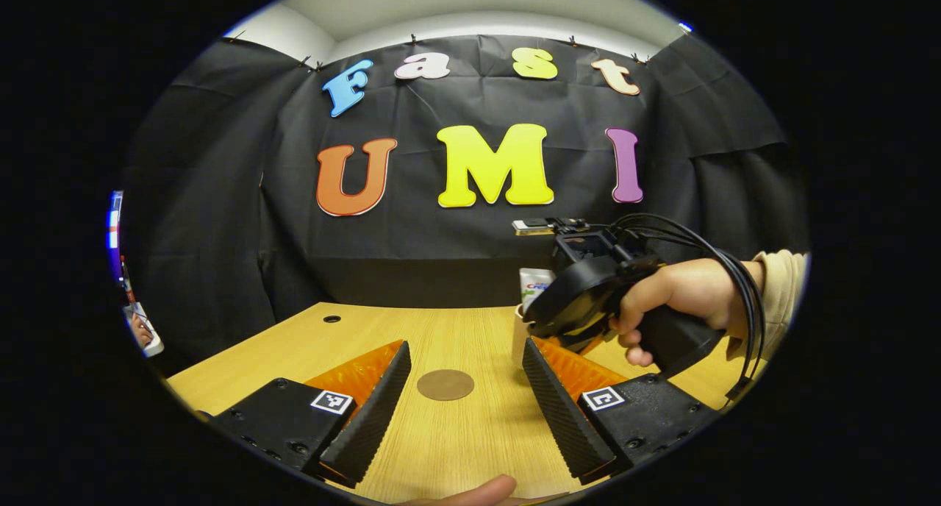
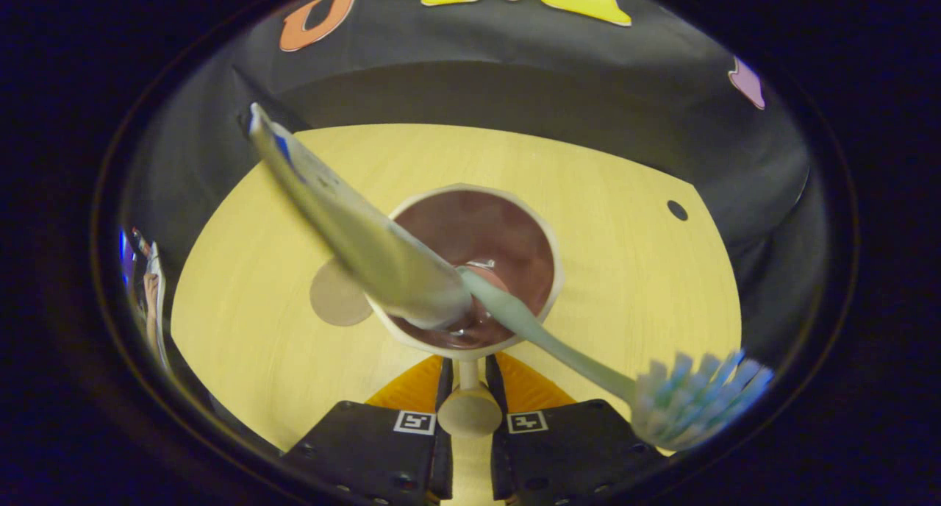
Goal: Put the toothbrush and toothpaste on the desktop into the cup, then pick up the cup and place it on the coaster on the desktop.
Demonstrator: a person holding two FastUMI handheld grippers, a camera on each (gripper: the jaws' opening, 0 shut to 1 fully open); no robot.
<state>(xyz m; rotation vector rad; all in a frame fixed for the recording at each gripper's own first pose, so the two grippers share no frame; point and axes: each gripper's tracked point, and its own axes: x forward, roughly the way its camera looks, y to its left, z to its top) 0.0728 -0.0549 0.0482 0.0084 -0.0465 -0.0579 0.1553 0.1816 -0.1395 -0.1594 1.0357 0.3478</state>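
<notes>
Non-task items: desk and booth surroundings

Light wood-grain desk (image 1: 470, 447) with a small round hole (image 1: 331, 319) near its far left corner. Black cloth wall (image 1: 220, 197) hangs behind the far edge; pale ceiling (image 1: 456, 6) above the cloth.

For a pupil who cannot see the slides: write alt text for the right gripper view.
Seen from above, the right gripper is closed on the handle of a cup that holds a toothpaste tube and a toothbrush, bristles up. The cup is over a wooden desktop, with a round coaster beside it.
</notes>
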